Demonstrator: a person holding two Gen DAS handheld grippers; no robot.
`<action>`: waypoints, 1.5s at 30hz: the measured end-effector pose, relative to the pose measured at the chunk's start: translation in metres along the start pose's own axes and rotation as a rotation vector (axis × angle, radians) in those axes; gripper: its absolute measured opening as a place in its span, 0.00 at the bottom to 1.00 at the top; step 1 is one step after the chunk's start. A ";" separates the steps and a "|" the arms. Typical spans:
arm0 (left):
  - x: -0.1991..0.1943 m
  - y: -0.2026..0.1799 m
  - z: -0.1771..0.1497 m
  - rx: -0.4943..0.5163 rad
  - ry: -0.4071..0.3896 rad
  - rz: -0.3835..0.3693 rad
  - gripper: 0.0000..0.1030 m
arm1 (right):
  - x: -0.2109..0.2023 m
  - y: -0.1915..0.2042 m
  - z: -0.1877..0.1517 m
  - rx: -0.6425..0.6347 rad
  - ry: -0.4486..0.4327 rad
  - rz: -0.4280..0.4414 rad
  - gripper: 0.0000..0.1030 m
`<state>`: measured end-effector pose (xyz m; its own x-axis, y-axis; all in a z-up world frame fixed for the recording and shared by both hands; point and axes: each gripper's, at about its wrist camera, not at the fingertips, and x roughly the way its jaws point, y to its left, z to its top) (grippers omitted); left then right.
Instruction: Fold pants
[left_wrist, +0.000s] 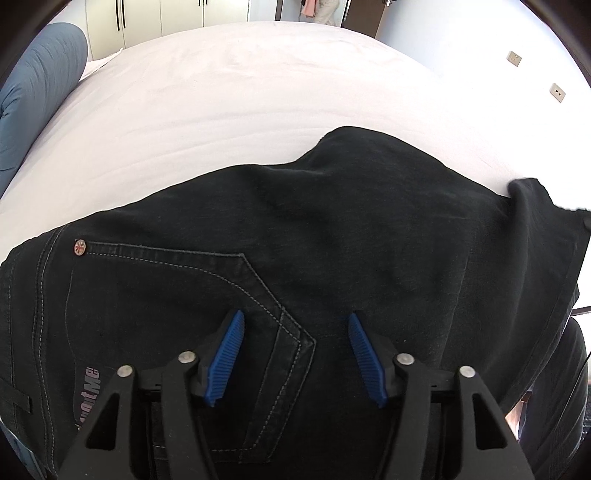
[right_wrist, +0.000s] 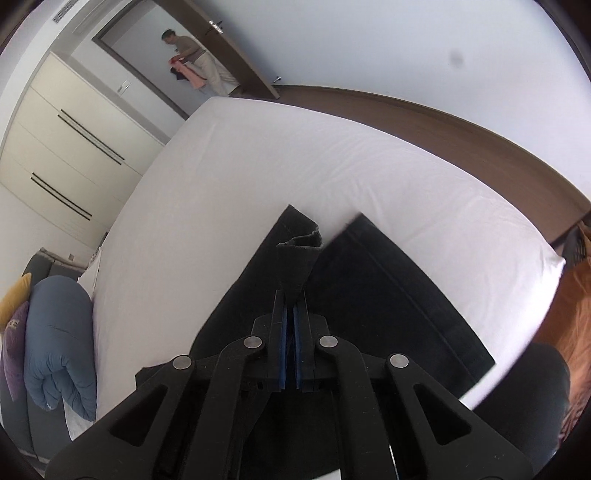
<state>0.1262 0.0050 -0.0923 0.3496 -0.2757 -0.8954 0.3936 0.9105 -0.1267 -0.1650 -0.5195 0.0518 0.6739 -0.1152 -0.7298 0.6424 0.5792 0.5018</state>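
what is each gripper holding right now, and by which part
The right gripper is shut on the black pants, pinching a leg end by its hem. The left gripper is open over the back pocket, holding nothing.

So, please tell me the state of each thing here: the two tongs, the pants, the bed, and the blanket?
left tongs: open, above the back pocket, pinching nothing.
right tongs: shut on a pant leg hem, lifting it.
black pants: spread on the bed, not yet fully folded.
bed sheet: white, lightly wrinkled.
blue blanket: rolled up at the bed's edge.
wardrobe doors: closed.
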 end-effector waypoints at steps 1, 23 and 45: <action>0.001 -0.002 0.001 0.000 0.002 0.001 0.69 | -0.004 -0.011 -0.006 0.010 -0.008 -0.013 0.01; 0.012 -0.044 -0.002 -0.052 0.022 0.037 0.96 | -0.030 -0.101 -0.071 0.249 0.020 -0.066 0.01; 0.011 -0.041 -0.020 -0.027 -0.011 0.040 1.00 | -0.095 -0.076 -0.035 0.129 -0.111 -0.110 0.41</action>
<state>0.0972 -0.0292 -0.1056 0.3739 -0.2421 -0.8953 0.3564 0.9287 -0.1023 -0.2904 -0.5241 0.0663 0.6285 -0.2644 -0.7315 0.7511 0.4507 0.4824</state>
